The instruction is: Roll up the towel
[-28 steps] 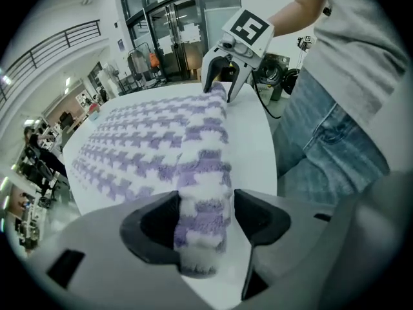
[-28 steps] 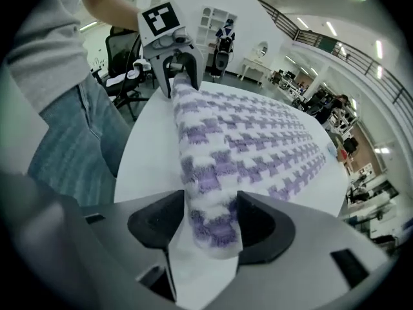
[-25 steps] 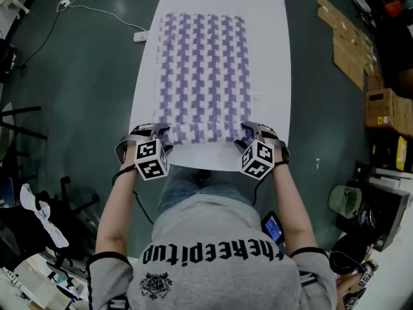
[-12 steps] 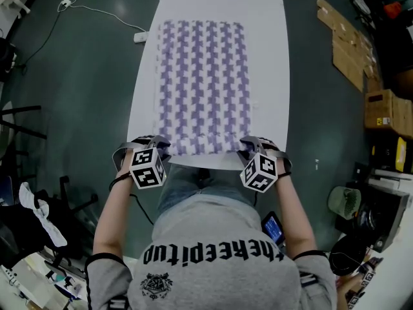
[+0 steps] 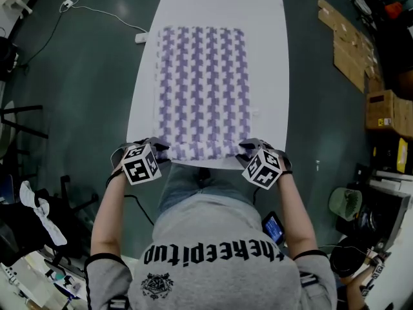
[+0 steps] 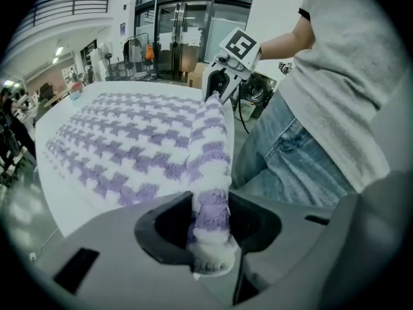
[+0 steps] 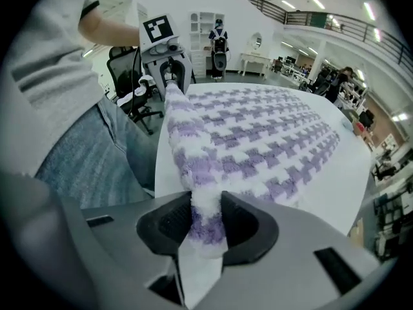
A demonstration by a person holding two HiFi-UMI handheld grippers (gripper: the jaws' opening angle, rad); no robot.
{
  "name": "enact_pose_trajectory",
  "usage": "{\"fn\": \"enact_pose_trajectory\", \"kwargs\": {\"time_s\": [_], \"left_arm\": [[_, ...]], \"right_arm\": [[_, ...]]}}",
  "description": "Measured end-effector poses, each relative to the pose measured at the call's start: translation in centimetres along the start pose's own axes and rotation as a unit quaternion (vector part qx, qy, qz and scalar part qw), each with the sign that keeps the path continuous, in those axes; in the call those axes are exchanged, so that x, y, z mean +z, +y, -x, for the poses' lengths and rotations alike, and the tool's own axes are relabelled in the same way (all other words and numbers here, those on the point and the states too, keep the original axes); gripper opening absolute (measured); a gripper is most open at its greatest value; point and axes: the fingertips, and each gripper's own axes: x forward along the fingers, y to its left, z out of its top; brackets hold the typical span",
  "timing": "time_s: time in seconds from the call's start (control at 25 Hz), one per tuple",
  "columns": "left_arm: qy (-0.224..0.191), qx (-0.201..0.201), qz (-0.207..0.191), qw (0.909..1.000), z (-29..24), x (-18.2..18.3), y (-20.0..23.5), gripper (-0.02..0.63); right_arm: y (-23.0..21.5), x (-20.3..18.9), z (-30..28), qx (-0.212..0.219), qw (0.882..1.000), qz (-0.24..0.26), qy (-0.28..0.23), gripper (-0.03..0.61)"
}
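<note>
On shirt (image 5: 213, 228) near towel (image 5: 203, 89), seemingly "thekeepitup"

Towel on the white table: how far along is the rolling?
Done: the purple-and-white checked fleece towel lies flat. In hand: left tool and right tool have just closed on its near corners. Left: all the rolling; no turn shows yet.

towel (image 5: 201, 86) on table (image 5: 272, 63); left hand-held gripper (image 5: 161, 149), right hand-held gripper (image 5: 246, 148) at near corners
</note>
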Motion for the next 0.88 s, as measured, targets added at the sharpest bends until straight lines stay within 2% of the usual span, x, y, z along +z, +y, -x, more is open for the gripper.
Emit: {"fn": "enact_pose_trajectory", "kwargs": {"time_s": [0.12,0.24,0.44,0.64,0.88], "left_arm": [[-0.02,-0.003,0.024,0.9995,0.8,-0.6,-0.5,0.137],[-0.037,0.0,0.043,0.9984,0.8,0.6,-1.1,0.14],[-0.053,0.013,0.078,0.9955,1.8,1.7,2.3,0.14],[-0.073,0.026,0.111,0.9907,2.0,1.6,3.9,0.14],[-0.078,0.049,0.13,0.9873,1.3,1.3,5.5,0.14]], "right_arm": [[1.2,0.1,0.5,0.016,1.0,-0.023,-0.013,0.114],[1.4,-0.8,1.3,0.026,0.999,-0.039,-0.023,0.121],[-1.7,-0.5,1.6,0.032,0.997,-0.063,-0.035,0.124],[-3.8,0.1,2.0,0.013,0.995,-0.083,-0.055,0.126],[-5.3,0.2,0.9,-0.013,0.995,-0.09,-0.047,0.126]]}}
